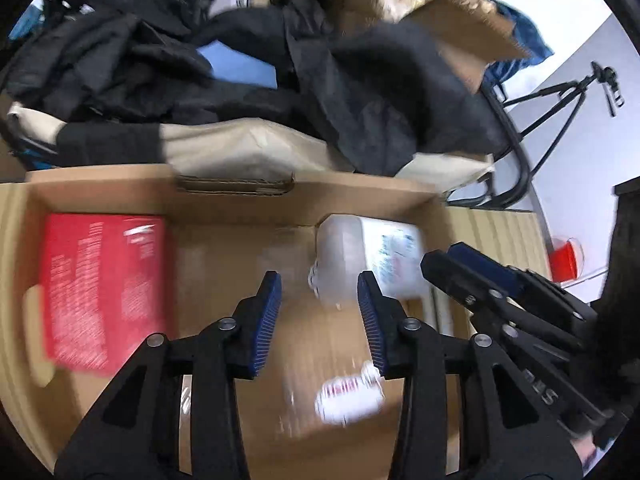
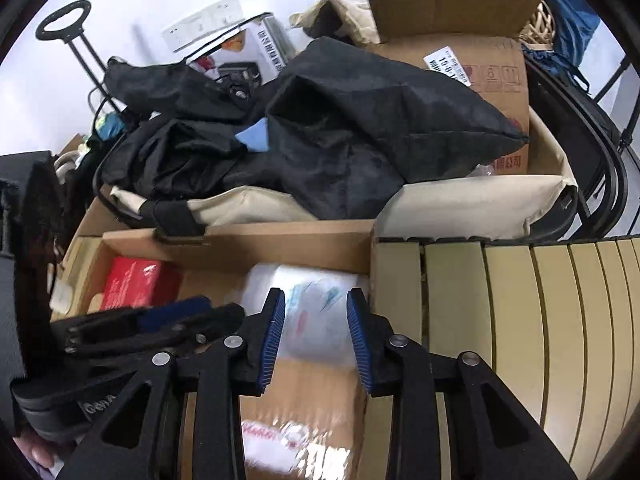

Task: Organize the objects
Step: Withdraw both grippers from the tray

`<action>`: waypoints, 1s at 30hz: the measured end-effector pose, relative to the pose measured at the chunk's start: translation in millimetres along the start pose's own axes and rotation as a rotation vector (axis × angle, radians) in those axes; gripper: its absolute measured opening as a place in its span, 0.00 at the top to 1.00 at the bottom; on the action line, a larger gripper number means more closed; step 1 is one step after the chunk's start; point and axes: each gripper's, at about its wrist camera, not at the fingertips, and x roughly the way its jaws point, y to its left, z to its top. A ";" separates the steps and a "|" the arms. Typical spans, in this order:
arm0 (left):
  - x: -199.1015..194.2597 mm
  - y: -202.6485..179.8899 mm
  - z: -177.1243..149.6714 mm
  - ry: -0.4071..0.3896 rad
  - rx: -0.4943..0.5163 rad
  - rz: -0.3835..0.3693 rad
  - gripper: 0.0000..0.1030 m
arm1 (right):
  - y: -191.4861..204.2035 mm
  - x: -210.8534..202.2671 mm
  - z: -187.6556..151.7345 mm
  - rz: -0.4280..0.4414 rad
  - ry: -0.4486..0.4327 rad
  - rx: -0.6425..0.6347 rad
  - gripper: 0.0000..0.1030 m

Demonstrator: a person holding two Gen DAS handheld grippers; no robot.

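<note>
An open cardboard box (image 1: 240,196) (image 2: 248,240) holds a red box (image 1: 104,292) (image 2: 132,284) at its left. A translucent white jug (image 1: 368,248) (image 2: 312,300) lies on its side at the back right. A small white bottle with a red label (image 1: 348,396), blurred, lies on the box floor nearer me. A clear-wrapped packet (image 2: 292,440) lies there too. My left gripper (image 1: 320,320) (image 2: 224,307) hovers over the box middle, open, with nothing between its pads. My right gripper (image 2: 316,336) (image 1: 442,254) hangs over the jug, open, pads clear of it.
Black garments (image 1: 360,92) (image 2: 340,128) are heaped on a beige fabric bin (image 2: 480,204) behind the box. More cardboard boxes (image 2: 460,24) stand beyond. A beige slatted surface (image 2: 540,320) lies right of the box. A tripod (image 1: 568,96) and a red cup (image 1: 564,260) stand at the right.
</note>
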 end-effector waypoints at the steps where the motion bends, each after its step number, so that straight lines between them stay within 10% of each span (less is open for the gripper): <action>1: -18.0 -2.0 -2.4 -0.018 0.012 0.011 0.61 | 3.0 -8.0 -0.7 0.000 -0.004 -0.010 0.66; 7: -173.0 -17.2 -76.8 -0.224 0.100 0.159 0.22 | 25.6 -112.9 -38.9 0.024 -0.037 -0.084 0.55; 11: -250.1 -24.0 -142.7 -0.253 0.161 0.228 0.20 | 51.1 -206.6 -92.9 0.022 -0.083 -0.170 0.19; 15: -318.8 -30.4 -222.3 -0.278 0.197 0.229 0.13 | 71.3 -295.9 -156.3 0.041 -0.122 -0.193 0.19; 26: -384.2 -38.3 -450.5 -0.434 0.152 0.262 0.00 | 126.4 -394.0 -357.2 -0.012 -0.211 -0.227 0.19; 30: -375.9 -41.0 -478.8 -0.362 0.182 0.228 0.00 | 141.5 -389.2 -414.3 0.072 -0.164 -0.181 0.19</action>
